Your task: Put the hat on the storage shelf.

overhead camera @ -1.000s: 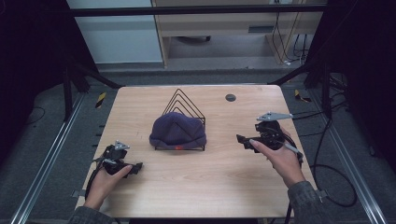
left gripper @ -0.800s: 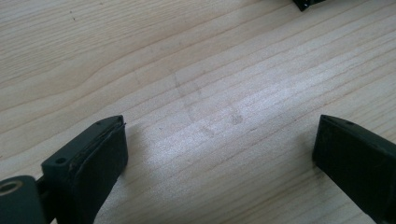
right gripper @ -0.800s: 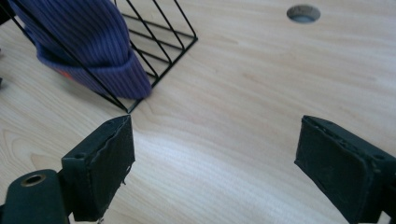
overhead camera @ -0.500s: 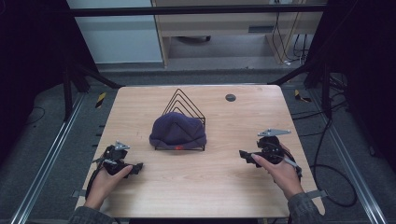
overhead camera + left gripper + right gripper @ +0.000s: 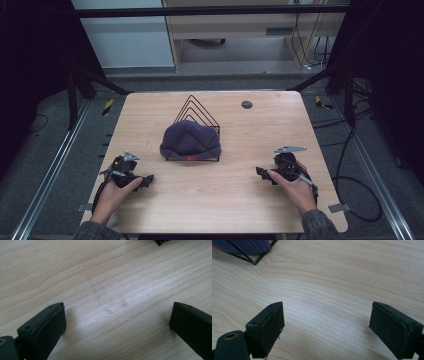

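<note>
A person's two forearms come in from the near edge of a light wooden table (image 5: 225,200), each hand holding a black two-jaw gripper that rests low on the tabletop. The left gripper (image 5: 148,179) sits near the table's front left corner, pointing toward the middle. In its own view the jaws stand wide apart with nothing but bare wood grain between them. The right gripper (image 5: 260,173) sits near the front right, also pointing inward, a grey three-cornered plate on top of it. Its jaws too stand wide apart and hold nothing.

Farther back, at the middle of the table and between the two grippers though well apart from both, a dark purple knitted beanie (image 5: 190,140) lies draped over the front of a black wire rack (image 5: 196,106) made of triangular loops. The rack's rear loops rise bare behind the beanie. Beyond that, near the far edge, lies a small dark round disc (image 5: 246,104).
</note>
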The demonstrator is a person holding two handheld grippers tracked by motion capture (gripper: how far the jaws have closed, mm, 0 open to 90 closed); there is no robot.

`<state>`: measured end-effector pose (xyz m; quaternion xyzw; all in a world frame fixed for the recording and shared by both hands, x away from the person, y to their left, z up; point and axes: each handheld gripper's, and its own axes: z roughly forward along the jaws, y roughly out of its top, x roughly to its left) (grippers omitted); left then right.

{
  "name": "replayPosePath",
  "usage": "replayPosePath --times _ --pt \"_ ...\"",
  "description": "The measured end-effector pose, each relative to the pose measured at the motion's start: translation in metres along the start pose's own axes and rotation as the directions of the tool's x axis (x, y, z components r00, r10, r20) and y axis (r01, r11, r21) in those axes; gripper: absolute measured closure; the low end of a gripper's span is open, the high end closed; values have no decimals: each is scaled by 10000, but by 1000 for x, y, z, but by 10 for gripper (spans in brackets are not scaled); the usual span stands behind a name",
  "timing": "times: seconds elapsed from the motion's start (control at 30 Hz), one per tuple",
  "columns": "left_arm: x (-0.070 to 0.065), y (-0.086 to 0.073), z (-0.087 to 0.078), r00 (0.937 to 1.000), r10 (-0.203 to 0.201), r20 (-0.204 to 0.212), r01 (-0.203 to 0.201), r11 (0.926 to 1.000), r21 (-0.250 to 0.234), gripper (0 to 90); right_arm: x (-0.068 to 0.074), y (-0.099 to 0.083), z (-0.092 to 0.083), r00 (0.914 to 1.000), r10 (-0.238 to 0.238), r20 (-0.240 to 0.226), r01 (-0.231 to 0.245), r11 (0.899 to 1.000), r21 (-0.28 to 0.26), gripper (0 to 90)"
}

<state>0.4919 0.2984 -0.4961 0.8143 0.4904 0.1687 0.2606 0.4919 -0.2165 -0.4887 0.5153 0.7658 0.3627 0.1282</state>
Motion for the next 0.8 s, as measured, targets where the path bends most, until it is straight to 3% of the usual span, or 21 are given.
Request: replayPosePath --times 0.2,0.33,0.53,0.6,0.8 --pt "-1 0 0 10000 -5 21 5 10000 -2 0 -2 -6 7 9995 -54 295 47 9997 219 127" --pt "-1 0 0 10000 2 28 -2 10000 11 0 1 -9 10 9987 -236 445 236 9997 3 121" --pt "-1 0 0 10000 11 35 -11 10000 19 0 7 -20 15 9885 -1042 1093 1118 9916 -658 116" --pt "-1 0 0 10000 -3 36 3 10000 0 0 10 -20 16 9842 -1266 1239 1340 9895 -535 105" --pt "-2 0 0 10000 16 33 -15 10000 -12 0 10 -20 16 9838 -1249 1285 1324 9899 -513 96"
